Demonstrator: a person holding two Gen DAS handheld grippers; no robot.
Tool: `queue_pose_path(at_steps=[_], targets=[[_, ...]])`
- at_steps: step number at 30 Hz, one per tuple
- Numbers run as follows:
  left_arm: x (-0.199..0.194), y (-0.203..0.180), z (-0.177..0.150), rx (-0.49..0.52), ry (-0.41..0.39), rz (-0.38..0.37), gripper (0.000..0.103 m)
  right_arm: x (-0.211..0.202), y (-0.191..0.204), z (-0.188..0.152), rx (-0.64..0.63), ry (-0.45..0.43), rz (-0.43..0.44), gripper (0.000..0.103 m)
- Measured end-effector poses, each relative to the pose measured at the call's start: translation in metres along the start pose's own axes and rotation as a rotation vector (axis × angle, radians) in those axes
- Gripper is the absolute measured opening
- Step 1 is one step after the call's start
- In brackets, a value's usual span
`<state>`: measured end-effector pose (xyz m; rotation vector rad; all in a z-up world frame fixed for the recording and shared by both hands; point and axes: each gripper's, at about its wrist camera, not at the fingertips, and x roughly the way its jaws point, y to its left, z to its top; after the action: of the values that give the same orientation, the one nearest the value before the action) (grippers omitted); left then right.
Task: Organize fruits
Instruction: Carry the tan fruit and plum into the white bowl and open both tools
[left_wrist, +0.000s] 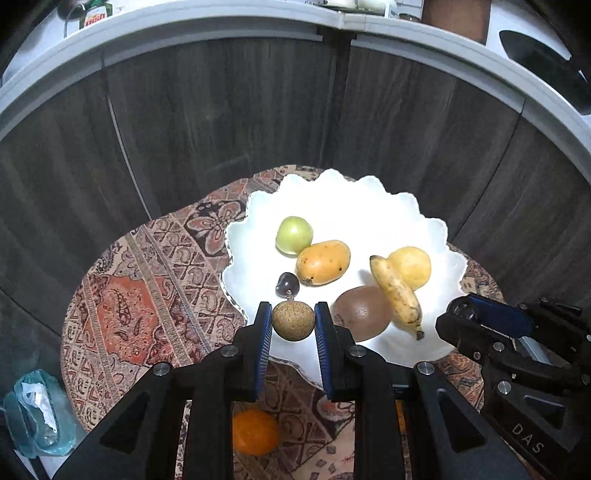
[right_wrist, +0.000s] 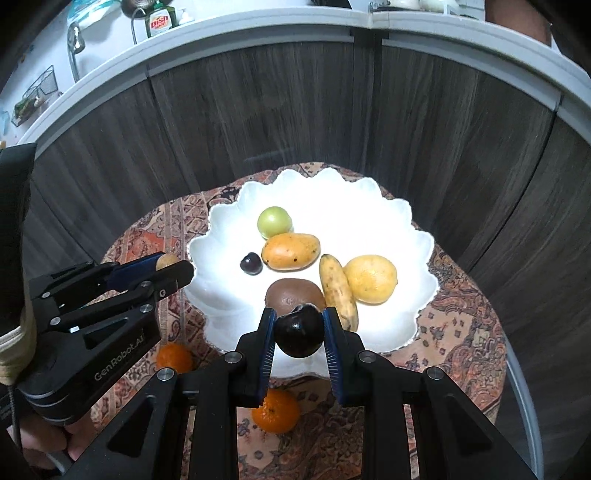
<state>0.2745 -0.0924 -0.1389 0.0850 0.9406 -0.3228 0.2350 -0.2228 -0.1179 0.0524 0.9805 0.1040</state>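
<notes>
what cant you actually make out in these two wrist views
- Orange on the cloth, left wrist view: partly hidden behind the left gripper.
- Second orange, right wrist view: top covered by the right gripper.
- Kiwi, right wrist view: front hidden by the dark fruit held there.
- Bottle label, left wrist view: cut off by the edge.
- Plastic bag, left wrist view: contents blurred.

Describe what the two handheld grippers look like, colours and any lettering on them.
Both are matte black angular frames with silver bolt heads and blue ribbed pads lining the jaws. The left gripper carries white "GenRobot.AI" lettering on its body; the right gripper shows white letters "DAS".
</notes>
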Motion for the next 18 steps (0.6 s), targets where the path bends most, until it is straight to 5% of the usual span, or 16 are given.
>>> queue_pose_path(at_steps=[5,10,13,18], targets=[[0.017,0.002,0.0,-0.001,0.033,-0.025,0.024,0.017,-0.002,-0.002,0.014,0.026,0.013,0.027],[0.023,0.004,0.0,-0.001,0.031,-0.02,0.048,0.026,-0.004,-0.004,0.024,0.037,0.018,0.027],[0.024,0.006,-0.001,-0.003,0.033,-0.01,0.052,0.028,-0.005,-0.005,0.026,0.035,0.005,0.028],[0.02,0.008,-0.001,-0.008,0.027,0.004,0.061,0.024,-0.008,-0.005,0.048,0.007,-0.031,0.066]])
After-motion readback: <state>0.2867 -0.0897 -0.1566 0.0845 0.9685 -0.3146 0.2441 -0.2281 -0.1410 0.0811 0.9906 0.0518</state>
